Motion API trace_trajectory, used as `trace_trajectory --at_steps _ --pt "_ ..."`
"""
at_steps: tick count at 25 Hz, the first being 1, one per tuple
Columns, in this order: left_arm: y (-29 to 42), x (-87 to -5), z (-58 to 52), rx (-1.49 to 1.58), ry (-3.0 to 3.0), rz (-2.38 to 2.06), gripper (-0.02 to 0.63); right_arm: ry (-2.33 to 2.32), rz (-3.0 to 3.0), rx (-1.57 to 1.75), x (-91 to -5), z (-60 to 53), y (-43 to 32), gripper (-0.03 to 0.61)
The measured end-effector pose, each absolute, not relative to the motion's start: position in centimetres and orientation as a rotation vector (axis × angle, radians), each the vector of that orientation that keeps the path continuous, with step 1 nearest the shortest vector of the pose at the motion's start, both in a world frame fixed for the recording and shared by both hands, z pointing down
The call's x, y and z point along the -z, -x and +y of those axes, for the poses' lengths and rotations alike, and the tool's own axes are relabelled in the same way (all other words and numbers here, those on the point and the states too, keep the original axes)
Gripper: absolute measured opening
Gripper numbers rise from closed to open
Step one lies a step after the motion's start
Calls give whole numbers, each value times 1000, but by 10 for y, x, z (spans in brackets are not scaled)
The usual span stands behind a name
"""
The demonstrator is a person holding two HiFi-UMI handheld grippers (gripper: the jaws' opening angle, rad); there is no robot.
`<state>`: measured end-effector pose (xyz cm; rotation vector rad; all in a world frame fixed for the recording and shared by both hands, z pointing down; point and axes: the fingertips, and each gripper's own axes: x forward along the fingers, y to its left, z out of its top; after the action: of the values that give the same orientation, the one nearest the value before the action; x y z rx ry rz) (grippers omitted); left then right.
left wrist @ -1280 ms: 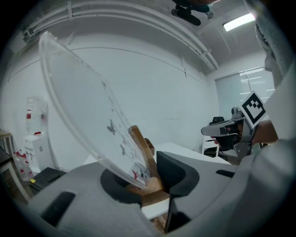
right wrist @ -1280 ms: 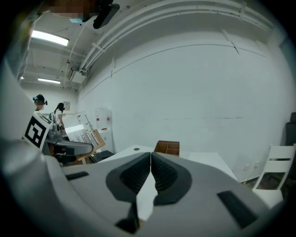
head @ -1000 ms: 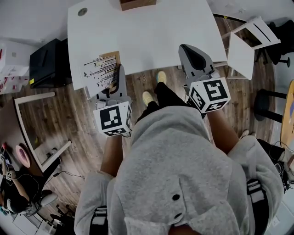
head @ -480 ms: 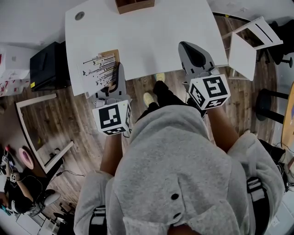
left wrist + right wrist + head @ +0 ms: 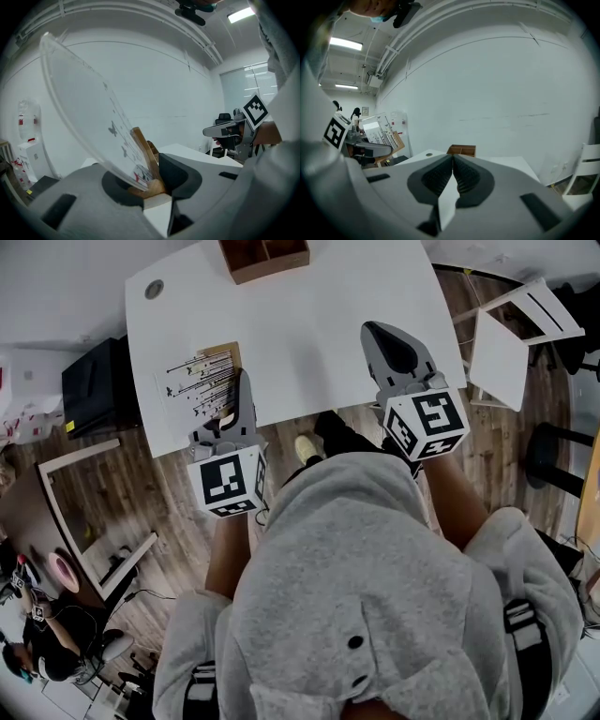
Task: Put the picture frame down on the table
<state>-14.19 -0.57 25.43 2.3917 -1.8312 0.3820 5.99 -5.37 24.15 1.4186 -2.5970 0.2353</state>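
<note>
My left gripper is clenched on the lower edge of the picture frame, a clear pane printed with thin dark lines and small butterflies over a light wooden back. In the left gripper view the frame leans steeply up and to the left out of the jaws, with the tabletop showing beyond it. From the head view it hangs over the near left corner of the white rectangular table, and I cannot tell whether any edge touches the top.

I judge the task barely begun. The frame is carried to the table but not laid down, so lowering it flat and releasing are both left.

My right gripper is closed tight on nothing, over the near edge toward the right corner, well apart from the frame.

A brown wooden divided box sits at the far edge and a small round grey grommet at the far left corner. The middle of the top is bare, so nothing blocks the way down. A white chair stands beyond the right edge.
</note>
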Motion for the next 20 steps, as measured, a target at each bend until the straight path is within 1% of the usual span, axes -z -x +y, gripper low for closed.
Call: trace_trajectory --at_steps 14,20 --pt "125 -271 -88 -460 -2367 -1780 117 -1409 -2573 -316 -261 -135 -76 26" --pt "127 -275 -95 -466 -2368 -1777 117 -1403 -2574 -335 -265 -139 -70 26"
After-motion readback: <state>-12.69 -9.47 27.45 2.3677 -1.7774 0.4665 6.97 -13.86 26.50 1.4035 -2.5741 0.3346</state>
